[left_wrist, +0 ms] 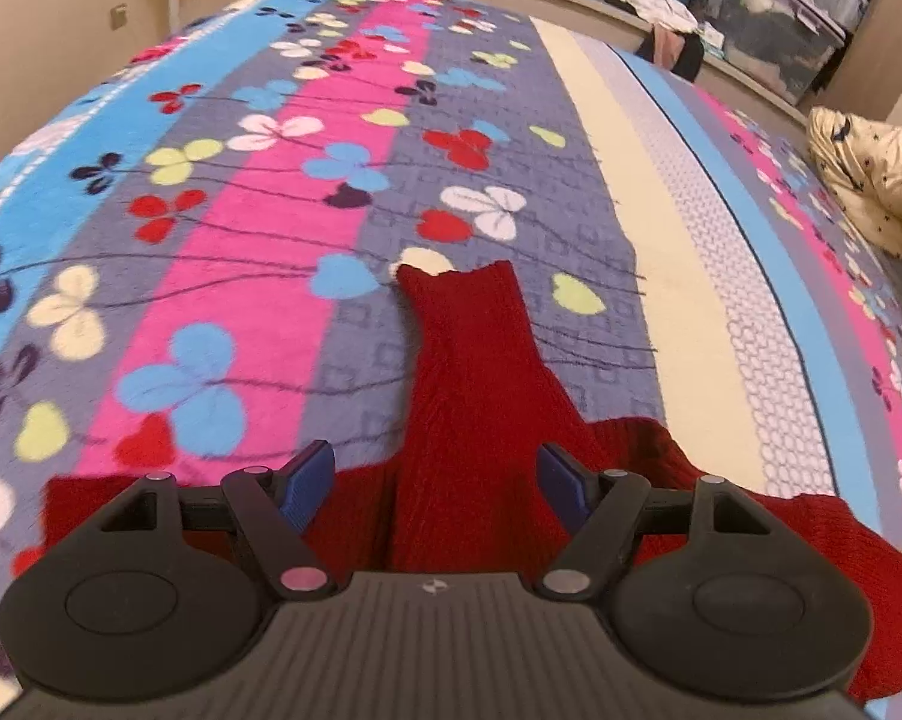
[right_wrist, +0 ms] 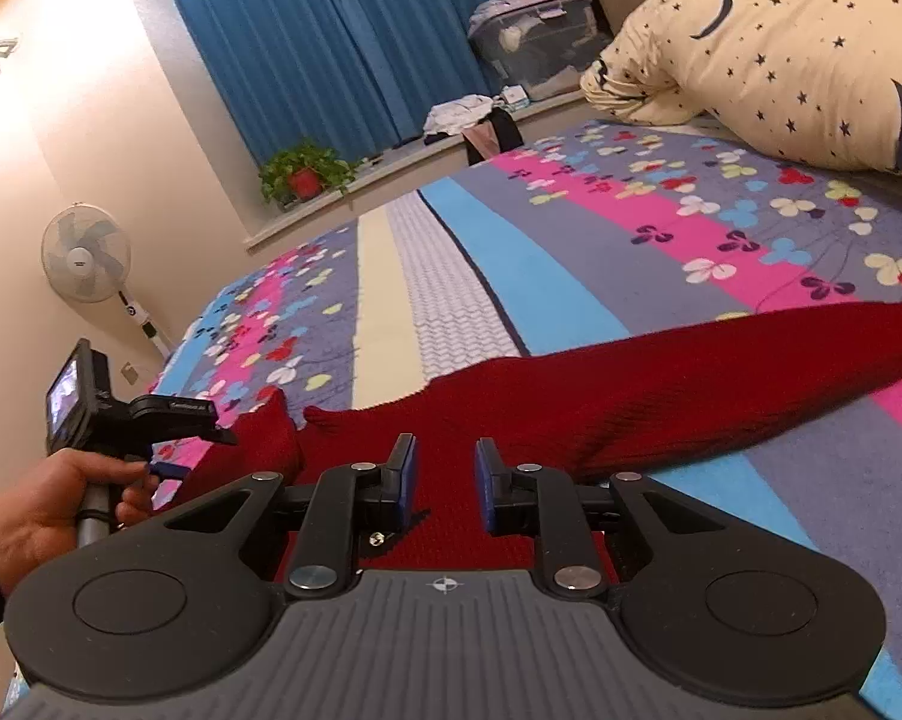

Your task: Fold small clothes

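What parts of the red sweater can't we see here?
- Left wrist view: the sweater bottom is hidden under the left gripper.
- Right wrist view: its far end runs off the right edge; the near part lies under the right gripper.
- Whether the open fingers touch the knit: cannot tell.

Red sweater point(right_wrist: 661, 384) on bedspread point(right_wrist: 571, 276), hand-held gripper point(right_wrist: 446, 483) open

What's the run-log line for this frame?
left claw: open, over red sweater | right claw: open, over it | sweater flat on bedspread
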`<state>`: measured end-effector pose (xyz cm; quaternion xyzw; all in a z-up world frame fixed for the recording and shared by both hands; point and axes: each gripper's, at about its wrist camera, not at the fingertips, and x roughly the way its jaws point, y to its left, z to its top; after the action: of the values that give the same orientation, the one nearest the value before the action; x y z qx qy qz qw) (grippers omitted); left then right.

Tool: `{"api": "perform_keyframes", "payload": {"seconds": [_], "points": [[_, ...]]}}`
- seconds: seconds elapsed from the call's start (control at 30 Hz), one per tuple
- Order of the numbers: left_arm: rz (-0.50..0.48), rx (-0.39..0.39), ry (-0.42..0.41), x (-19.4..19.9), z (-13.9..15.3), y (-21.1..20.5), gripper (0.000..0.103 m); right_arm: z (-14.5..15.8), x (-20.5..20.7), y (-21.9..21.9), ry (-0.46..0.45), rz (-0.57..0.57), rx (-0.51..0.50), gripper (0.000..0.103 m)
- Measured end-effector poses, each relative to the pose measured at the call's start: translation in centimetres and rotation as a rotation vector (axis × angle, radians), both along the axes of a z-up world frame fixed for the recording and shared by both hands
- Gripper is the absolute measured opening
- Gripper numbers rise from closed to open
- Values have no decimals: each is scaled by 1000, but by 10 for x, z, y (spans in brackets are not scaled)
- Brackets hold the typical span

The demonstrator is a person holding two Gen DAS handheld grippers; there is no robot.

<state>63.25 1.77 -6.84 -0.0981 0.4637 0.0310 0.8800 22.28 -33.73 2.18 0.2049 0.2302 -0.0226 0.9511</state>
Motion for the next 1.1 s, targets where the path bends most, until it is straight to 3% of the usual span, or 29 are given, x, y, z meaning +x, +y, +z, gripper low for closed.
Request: {"api": "perform_keyframes", "payload": {"seconds": [0.03,0.07,0.1,0.17,0.27,0.37,0.53,0.67,0.73,0.83,0.97,1.0,1.1], "points": [[-16,1,13,5,-5,1,69,-2,1,0,2,1,-6,22],[-35,1,24,7,-7,1,37,-3,2,0,3,2,-14,22],[-52,-6,22,7,-6,5,18,-5,4,1,5,2,-25,22],[-83,-19,-54,-8,8,19,15,-8,4,1,8,3,-36,22],[-31,43,-178,-46,43,68,14,-10,6,2,16,-2,-35,22],[109,103,-260,-101,70,153,14,-9,5,6,15,13,-39,22],[361,174,-338,-222,79,289,14,-6,0,15,-9,42,-79,22],[502,27,-289,-293,38,349,14,-7,-1,25,-10,57,-96,22],[535,-49,-269,-309,19,360,15,-9,-2,33,-12,68,-119,22],[617,-221,-287,-329,-8,377,19,-14,-3,42,6,86,-144,22],[737,-435,-326,-352,-31,398,35,-17,-3,51,0,99,-177,22],[756,-459,-334,-355,-34,405,43,-19,-2,53,2,101,-184,22],[816,-469,-314,-357,-42,417,49,-26,1,58,16,111,-201,22]]}}
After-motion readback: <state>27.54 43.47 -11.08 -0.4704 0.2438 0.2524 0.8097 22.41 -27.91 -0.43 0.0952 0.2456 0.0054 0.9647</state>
